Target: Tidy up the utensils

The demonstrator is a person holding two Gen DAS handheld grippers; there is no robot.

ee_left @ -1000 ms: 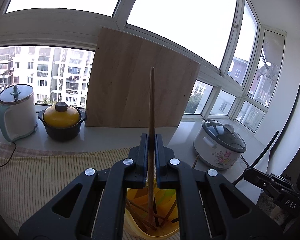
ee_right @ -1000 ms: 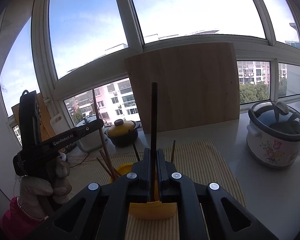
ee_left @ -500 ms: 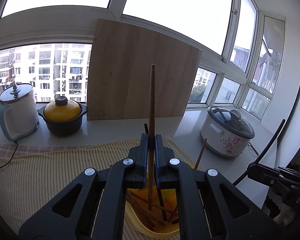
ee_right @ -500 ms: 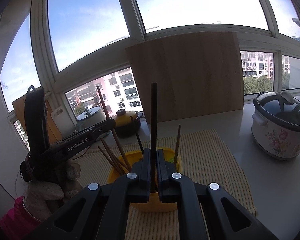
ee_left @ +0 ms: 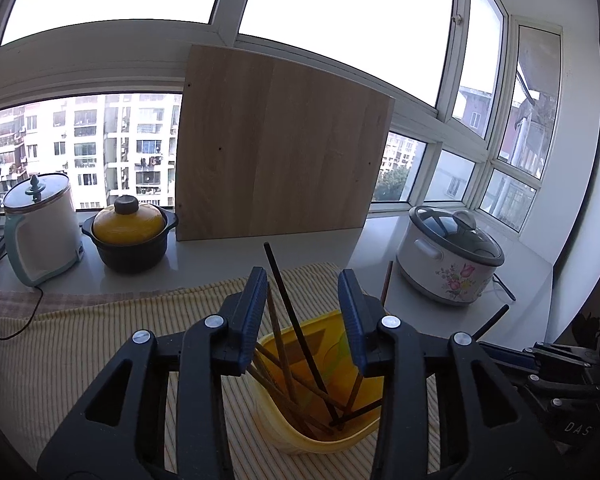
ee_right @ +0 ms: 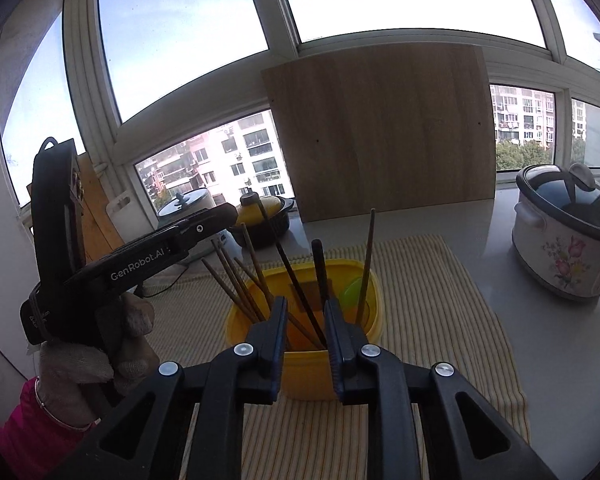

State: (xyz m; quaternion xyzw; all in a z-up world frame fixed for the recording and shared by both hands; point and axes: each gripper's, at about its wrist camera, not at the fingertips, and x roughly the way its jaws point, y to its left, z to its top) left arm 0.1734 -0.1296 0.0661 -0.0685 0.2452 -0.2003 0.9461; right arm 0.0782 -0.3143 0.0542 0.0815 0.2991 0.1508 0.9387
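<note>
On the far left of the bench (ee_left: 204, 268) stands one white kettle (ee_left: 40, 232) with a teal trim, and just beside it one black pot (ee_left: 130, 236) with a yellow lid. One wooden board (ee_left: 280, 152) leans upright against the window behind them. One striped yellow mat (ee_left: 80, 344) covers the near part of the bench, and on it sits one yellow container (ee_right: 304, 320), the holder for the chopsticks (ee_right: 296, 284).

The left claw (ee_left: 303, 320) is spread wide and holds nothing; it hangs just above the container, whose mouth shows between its two fingers. The right claw (ee_right: 305, 332) is likewise parted and empty, just in front of the container's near wall. In the right wrist view about eight or nine sticks stand in the container, leaning in different directions: most are brown, and at least two are black. The exact count is hard to fix where they cross at the bottom.

At the right end of the bench, well apart from the mat's middle, rests one white flowered rice cooker (ee_right: 564, 236) with a dark glass lid.
</note>
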